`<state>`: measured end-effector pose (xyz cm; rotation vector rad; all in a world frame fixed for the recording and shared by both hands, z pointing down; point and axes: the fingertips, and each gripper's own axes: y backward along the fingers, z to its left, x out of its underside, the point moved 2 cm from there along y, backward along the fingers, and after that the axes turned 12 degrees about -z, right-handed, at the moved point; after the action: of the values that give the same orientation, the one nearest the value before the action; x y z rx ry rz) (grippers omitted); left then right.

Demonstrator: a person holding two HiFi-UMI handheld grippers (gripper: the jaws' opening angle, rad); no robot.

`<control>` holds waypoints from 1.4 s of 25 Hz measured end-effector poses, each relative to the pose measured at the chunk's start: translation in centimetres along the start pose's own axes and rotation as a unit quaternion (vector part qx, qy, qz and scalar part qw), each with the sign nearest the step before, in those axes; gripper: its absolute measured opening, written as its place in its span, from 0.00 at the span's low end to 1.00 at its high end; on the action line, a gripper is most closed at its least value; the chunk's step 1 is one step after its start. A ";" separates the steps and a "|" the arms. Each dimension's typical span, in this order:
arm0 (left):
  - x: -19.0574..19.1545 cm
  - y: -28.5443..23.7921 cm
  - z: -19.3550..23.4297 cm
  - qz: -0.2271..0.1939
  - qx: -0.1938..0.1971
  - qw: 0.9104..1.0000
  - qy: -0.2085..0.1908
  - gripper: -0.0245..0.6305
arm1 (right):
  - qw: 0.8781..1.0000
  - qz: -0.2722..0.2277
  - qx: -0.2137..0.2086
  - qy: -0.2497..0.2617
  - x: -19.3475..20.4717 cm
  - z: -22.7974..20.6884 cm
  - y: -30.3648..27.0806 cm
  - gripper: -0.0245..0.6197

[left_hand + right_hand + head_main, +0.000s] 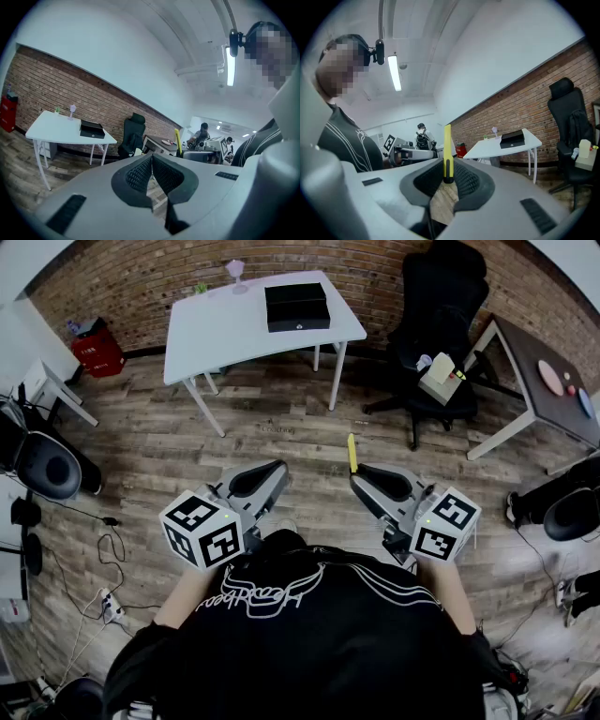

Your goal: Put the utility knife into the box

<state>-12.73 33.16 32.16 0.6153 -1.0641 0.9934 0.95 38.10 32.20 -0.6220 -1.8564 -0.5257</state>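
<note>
While the head view looks steeply down on a wooden floor (281, 427), the left tongs (275, 470) and the right tongs (362, 480) reach out side by side in front of the person (309, 634), each with a marker cube (202, 529) near the body. A yellow utility knife (352, 454) pokes out of the right tongs toward the far side. Well apart from it, on the far white surface (216, 329), lies the black box (297, 306), closed. A black office chair (441, 306) stands at the far right, with a dark desk (539, 371) just beyond it. Only this view shows the stretch of floor between knife and box.

Seen from the left gripper view, the left tongs (151, 159) are clenched, their pads meeting at the tip with nothing between them, which the head view leaves unclear. The box (92, 129) sits on the white surface (56, 133) at the far left, and the knife (177, 139) shows as a thin yellow upright to the right.

Seen from the right gripper view, the right tongs (447, 177) are grasping the knife (447, 147): the pads press on its lower end and the yellow body stands up past the tips. The box (512, 138) rests on the surface (501, 147) at the far right
</note>
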 end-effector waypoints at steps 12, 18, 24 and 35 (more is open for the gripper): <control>0.4 -4.6 -0.2 0.018 0.033 0.999 -0.003 0.09 | 0.999 -0.016 0.035 0.004 -1.1 -3.4 1.5 0.14; 1.1 -7.1 1.4 0.028 0.044 0.999 0.008 0.09 | 0.999 -0.003 0.049 -0.009 0.2 -5.4 1.2 0.15; 0.5 -10.5 4.8 0.031 0.047 0.998 0.014 0.09 | 0.999 0.001 0.052 -0.010 -0.7 -9.6 -1.5 0.15; -3.2 -19.6 16.9 0.049 0.029 0.997 0.048 0.09 | 0.997 0.031 0.064 -0.032 -3.1 -21.7 -11.3 0.15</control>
<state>-2.91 9.44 36.51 0.5603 -0.9904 1.1326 10.00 15.50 36.03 -0.6136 -1.9079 -0.3465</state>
